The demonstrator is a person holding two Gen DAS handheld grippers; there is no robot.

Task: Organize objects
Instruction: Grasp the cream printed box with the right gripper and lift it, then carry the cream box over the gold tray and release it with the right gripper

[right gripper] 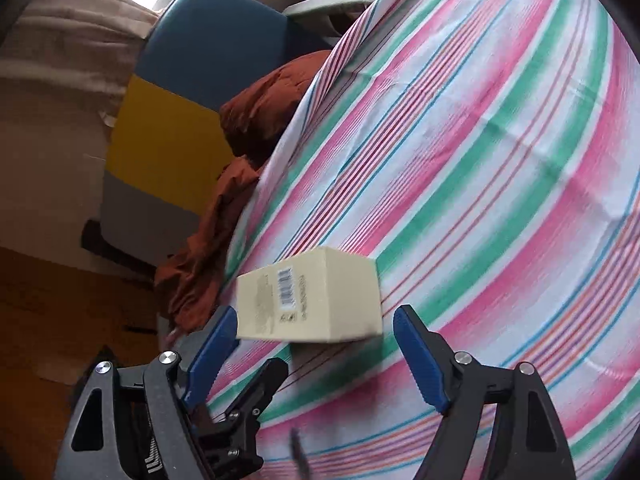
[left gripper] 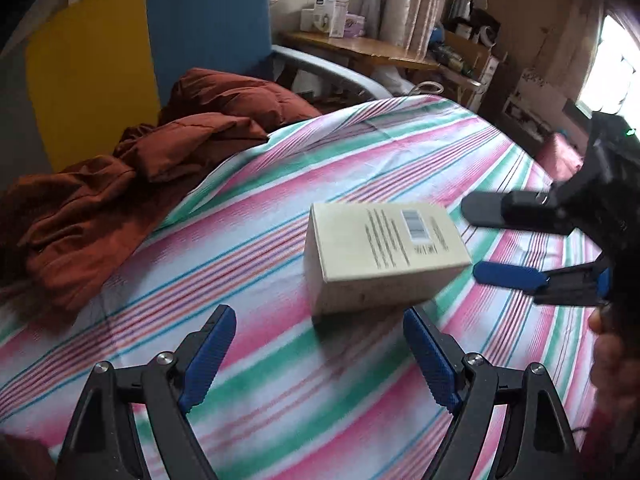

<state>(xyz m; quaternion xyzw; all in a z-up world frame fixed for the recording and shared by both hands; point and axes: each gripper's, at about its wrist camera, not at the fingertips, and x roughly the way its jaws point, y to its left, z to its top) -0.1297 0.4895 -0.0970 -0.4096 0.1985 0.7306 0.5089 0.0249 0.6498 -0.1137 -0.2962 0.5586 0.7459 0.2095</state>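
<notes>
Left gripper [left gripper: 319,334]: jaws spread wide, nothing between the blue pads [left gripper: 208,360], hovering just short of the box [left gripper: 384,252]. No contact visible.

Right gripper [right gripper: 316,334]: also released, jaws apart, box [right gripper: 312,300] sitting just ahead of the fingertips, roughly centred on the gap but not pinched. From the left wrist view the right gripper [left gripper: 472,240] comes in from the right side, fingertips close to the box's end face; a hand [left gripper: 612,364] is partly visible behind it.

Box: cream carton, lying flat on the striped sheet [left gripper: 280,184], barcode and printed text on the top face. It sits free between the two grippers, neither one holding it. Picture is motion-blurred, print not readable.

Beyond it: rust-orange quilted blanket [left gripper: 120,196] bunched at the sheet's edge, well apart from the box. Behind that a blue chair [left gripper: 208,24] with grey armrest, yellow panel [left gripper: 88,76] beside it. Farthest back: wooden desk [left gripper: 360,46] with small cartons, curtains, cluttered shelf by a window.
</notes>
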